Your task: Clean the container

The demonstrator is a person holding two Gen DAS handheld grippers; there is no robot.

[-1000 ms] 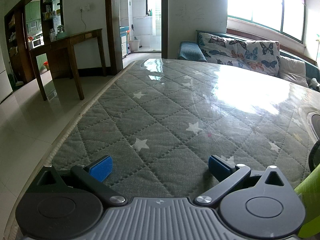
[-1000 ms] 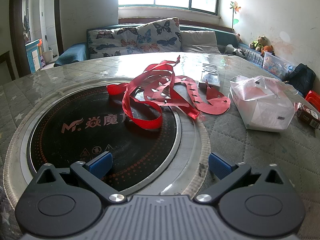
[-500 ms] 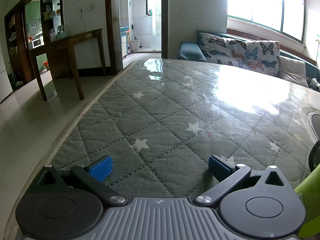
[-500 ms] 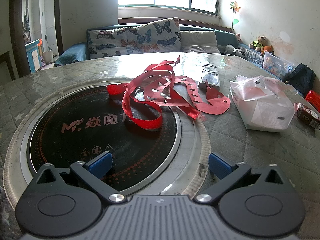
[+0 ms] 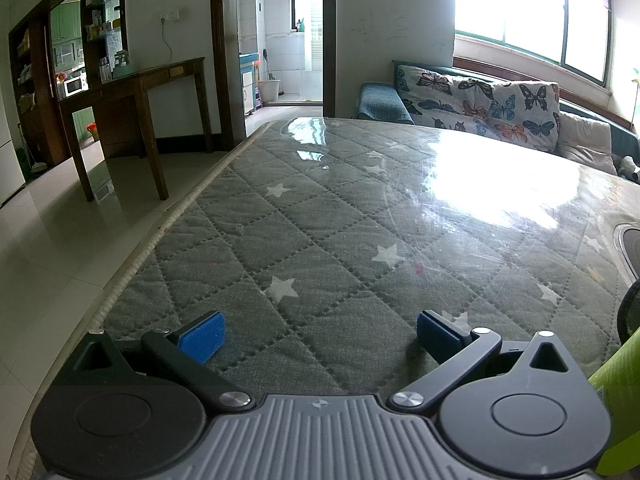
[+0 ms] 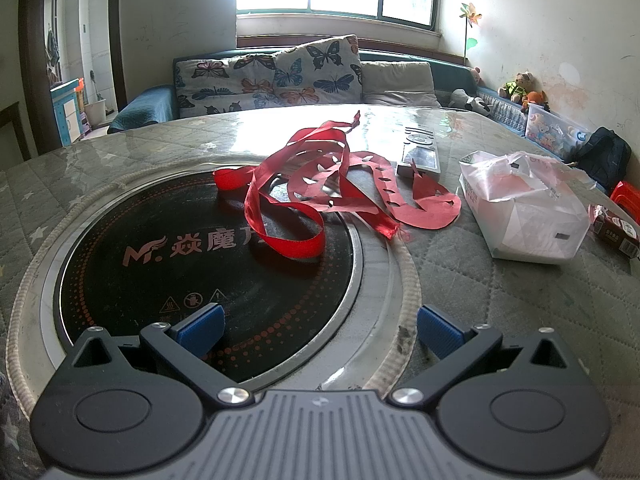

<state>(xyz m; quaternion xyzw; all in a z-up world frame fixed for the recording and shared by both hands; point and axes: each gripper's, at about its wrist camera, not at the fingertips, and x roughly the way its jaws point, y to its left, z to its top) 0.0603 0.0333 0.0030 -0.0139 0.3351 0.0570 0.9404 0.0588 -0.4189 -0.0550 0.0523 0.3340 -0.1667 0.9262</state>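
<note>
Both grippers wide open, holding nothing: left gripper [image 5: 318, 330] over bare table [image 5: 320, 240]. Right gripper [image 6: 318, 326] faces the red ribbon [image 6: 320, 188] across the induction cooktop [image 6: 160, 272]; looks light, floppy, best pinched at a loop. No container visible.

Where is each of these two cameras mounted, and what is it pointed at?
Left wrist: sits on the left tool, open, facing bare grey star-quilted tabletop toward a doorway.
Right wrist: sits on the right tool, open, facing a round black induction cooktop with tangled red ribbon.
Shared: the tabletop and butterfly-print sofa cushions.
</note>
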